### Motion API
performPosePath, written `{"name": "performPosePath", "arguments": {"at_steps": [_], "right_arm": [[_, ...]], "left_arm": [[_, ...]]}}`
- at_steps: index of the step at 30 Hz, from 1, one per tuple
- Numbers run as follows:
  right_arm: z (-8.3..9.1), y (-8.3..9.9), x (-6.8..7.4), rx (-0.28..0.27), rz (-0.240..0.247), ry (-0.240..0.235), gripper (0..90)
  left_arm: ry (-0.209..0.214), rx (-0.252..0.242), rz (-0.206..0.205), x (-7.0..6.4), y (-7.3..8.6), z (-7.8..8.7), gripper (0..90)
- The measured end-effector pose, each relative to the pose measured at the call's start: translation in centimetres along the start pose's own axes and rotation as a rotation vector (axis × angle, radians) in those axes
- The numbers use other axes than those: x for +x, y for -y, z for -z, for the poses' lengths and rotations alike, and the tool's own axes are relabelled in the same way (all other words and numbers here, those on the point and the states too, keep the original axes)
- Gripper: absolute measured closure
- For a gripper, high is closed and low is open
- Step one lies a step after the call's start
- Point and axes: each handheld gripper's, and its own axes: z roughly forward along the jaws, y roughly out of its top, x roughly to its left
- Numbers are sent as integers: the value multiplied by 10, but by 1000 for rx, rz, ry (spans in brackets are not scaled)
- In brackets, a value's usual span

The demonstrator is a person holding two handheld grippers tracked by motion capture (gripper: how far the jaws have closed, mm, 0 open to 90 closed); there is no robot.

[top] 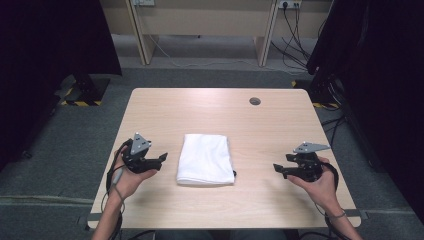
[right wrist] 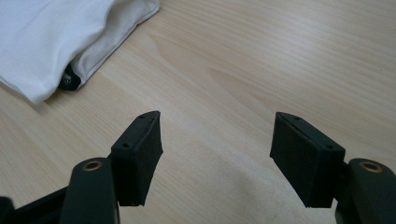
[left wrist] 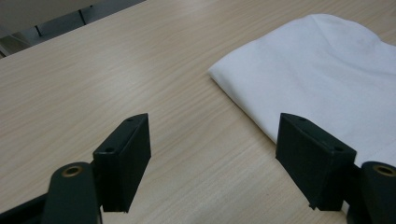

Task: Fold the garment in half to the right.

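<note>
On the pale wooden counter (top: pixel 280 130), the left hand-held gripper (top: pixel 159 161) rests just beside a folded white cloth (top: pixel 206 159) lying at the middle, jaws spread apart and empty. The right hand-held gripper (top: pixel 278 169) sits well apart from the cloth, jaws likewise spread. This looks like the start: each must close in on a cloth edge, with nothing between; a small dark object (right wrist: pixel 70 80) peeks from the fold.

Light wooden table (top: pixel 280 130) on grey carpet (top: pixel 65 145) — black curtains (top: pixel 45 45) either side, beige desk (top: pixel 200 20) behind, cables (top: pixel 295 45) trailing down.
</note>
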Motion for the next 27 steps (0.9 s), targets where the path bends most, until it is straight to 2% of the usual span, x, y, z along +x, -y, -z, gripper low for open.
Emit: {"name": "performPosePath", "arguments": {"at_steps": [27], "right_arm": [[15, 21, -12, 0, -35, 33, 319]], "left_arm": [[-17, -22, 24, 0, 19, 10, 257]]}}
